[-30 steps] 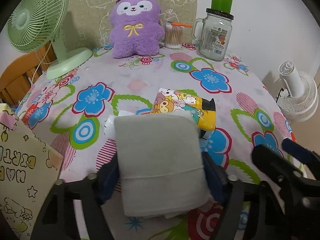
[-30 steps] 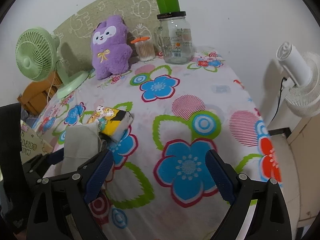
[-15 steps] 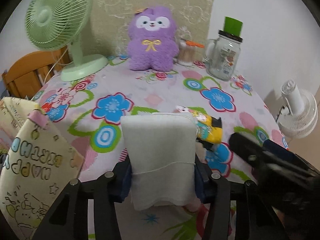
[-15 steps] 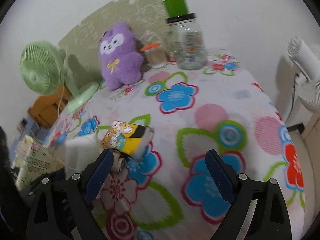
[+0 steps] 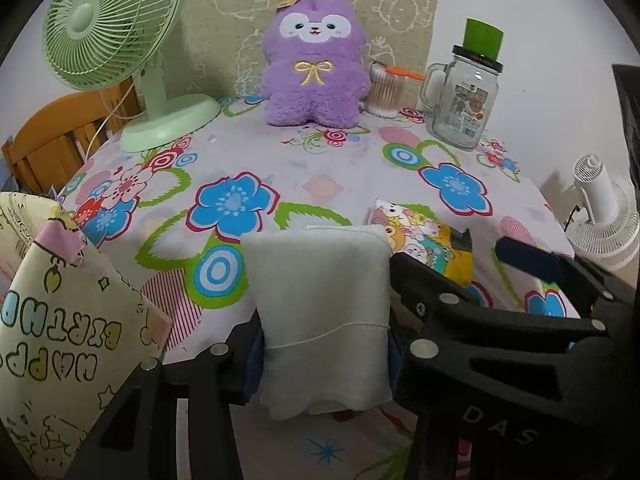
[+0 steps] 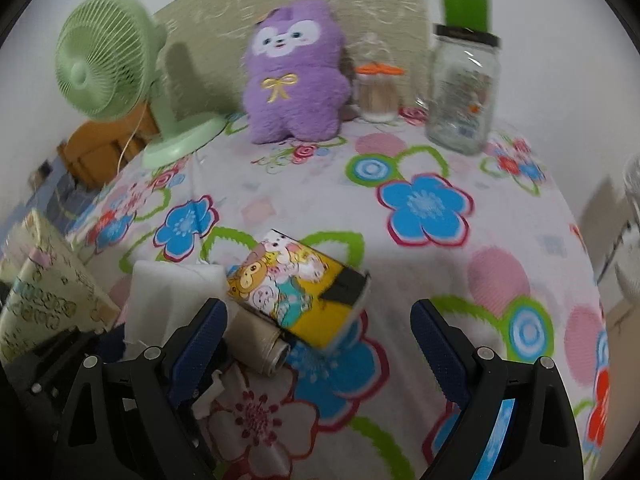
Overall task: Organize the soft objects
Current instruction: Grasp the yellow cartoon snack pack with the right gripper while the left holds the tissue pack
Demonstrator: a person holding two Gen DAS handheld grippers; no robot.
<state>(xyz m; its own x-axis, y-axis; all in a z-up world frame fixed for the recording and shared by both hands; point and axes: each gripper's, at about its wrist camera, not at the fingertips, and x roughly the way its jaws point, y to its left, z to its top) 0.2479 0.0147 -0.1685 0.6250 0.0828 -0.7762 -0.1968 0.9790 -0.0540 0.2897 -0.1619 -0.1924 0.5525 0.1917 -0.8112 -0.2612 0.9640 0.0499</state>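
Left gripper (image 5: 320, 364) pinches a folded white cloth (image 5: 320, 320) near the table's (image 5: 280, 160) front edge; right gripper (image 6: 320, 344) spread wide around the cartoon-printed pack (image 6: 296, 288)

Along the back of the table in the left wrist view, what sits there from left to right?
Green desk fan → purple plush toy → cotton swab container → glass mug jar with green lid.
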